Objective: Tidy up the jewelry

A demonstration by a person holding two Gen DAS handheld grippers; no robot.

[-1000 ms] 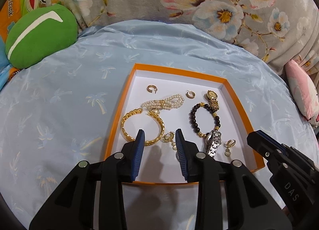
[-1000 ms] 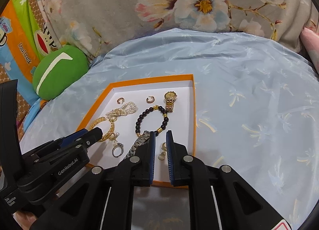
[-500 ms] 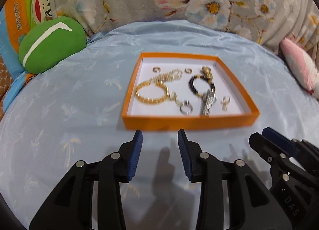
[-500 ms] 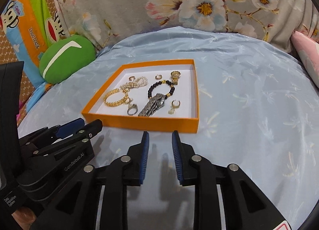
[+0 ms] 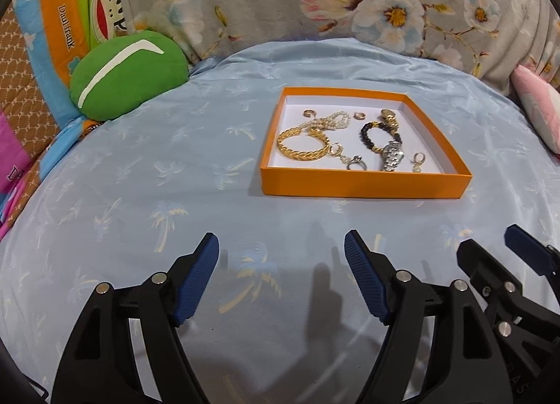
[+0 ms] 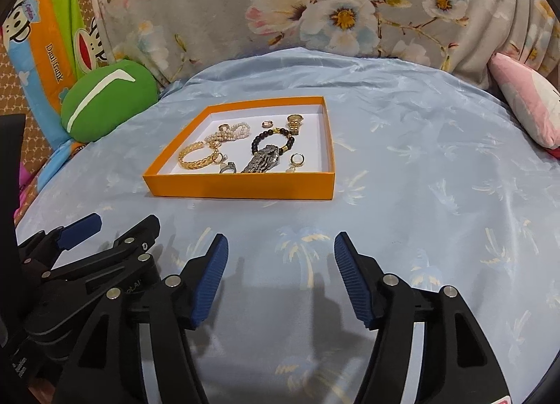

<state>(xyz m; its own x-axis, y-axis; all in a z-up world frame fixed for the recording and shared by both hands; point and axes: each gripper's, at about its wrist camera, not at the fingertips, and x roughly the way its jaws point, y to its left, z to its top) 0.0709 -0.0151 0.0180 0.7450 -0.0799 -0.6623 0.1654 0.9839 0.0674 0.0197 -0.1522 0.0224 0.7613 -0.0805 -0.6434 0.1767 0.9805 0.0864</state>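
Jewelry lies in the orange tray (image 5: 364, 187) on the blue bedsheet (image 5: 175, 166). Left gripper (image 5: 281, 278) and right gripper (image 6: 280, 274) hang near the tray's front wall, jaws just opened wide, nothing between. Beyond the tray's left side sits a green cushion (image 5: 129, 75); flowered fabric (image 5: 315, 1) rises behind.

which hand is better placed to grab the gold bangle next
Left, probably. The gold bangle lies at the tray's left end, the left gripper's side. The right gripper is farther over. Both stand open, empty.
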